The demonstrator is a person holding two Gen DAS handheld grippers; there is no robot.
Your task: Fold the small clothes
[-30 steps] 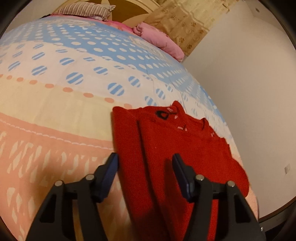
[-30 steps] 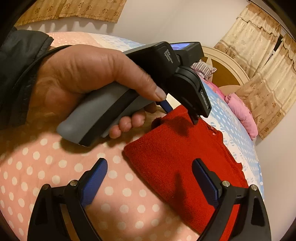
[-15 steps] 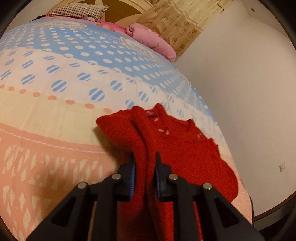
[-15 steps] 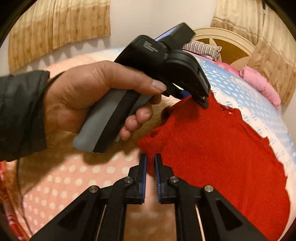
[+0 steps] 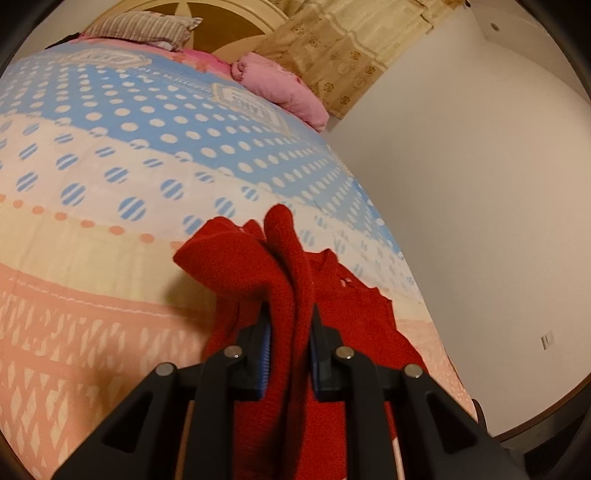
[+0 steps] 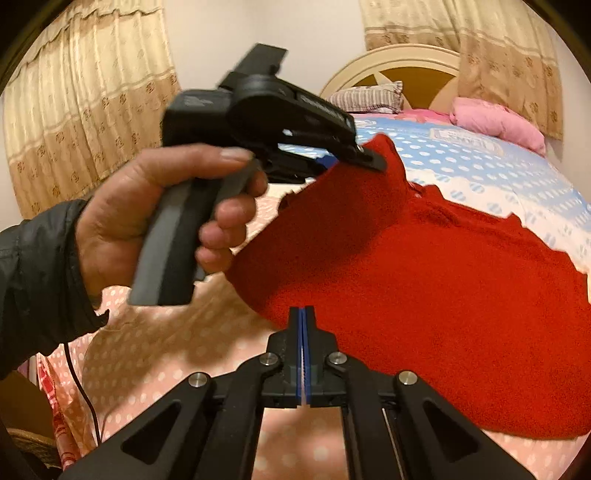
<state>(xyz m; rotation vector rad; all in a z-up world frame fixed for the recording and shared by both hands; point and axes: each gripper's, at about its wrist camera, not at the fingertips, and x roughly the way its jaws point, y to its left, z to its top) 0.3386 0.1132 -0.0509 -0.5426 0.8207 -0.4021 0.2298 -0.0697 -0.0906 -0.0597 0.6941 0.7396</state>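
Two grippers are at work on one red knitted garment (image 6: 424, 280) spread over a bed (image 5: 110, 184) with a dotted cover in blue, cream and peach bands.

From the left wrist view, the left gripper (image 5: 290, 325) is clenched on a thick bunched fold of the red garment (image 5: 291, 266); the cloth rises in a ridge between its blue pads (image 5: 265, 345) and stands above the cover, while the rest of the garment trails down and to the right onto the bed. From the right wrist view the same left gripper (image 6: 364, 155) is seen side on, held in a hand (image 6: 147, 218) wrapped round a grey handle, the thumb along the top and the fingers (image 6: 229, 236) curled beneath; a dark sleeve (image 6: 33, 288) covers the wrist. Its tip points to the right and slightly down, pinching the garment's upper left corner and lifting it clear of the cover, so that the cloth slopes from that corner down to the bed.

Nearer the camera, the right gripper (image 6: 302, 314) has its jaws fully together, blue pads touching, at the garment's lower left edge; whether any cloth is caught between them cannot be told. A thin black cable (image 6: 79, 387) hangs at the lower left.

At the head of the bed lie a striped pillow (image 5: 144, 27) and a pink pillow (image 5: 280, 88) before a rounded headboard (image 6: 402, 70), with beige curtains (image 6: 85, 107) on the wall.
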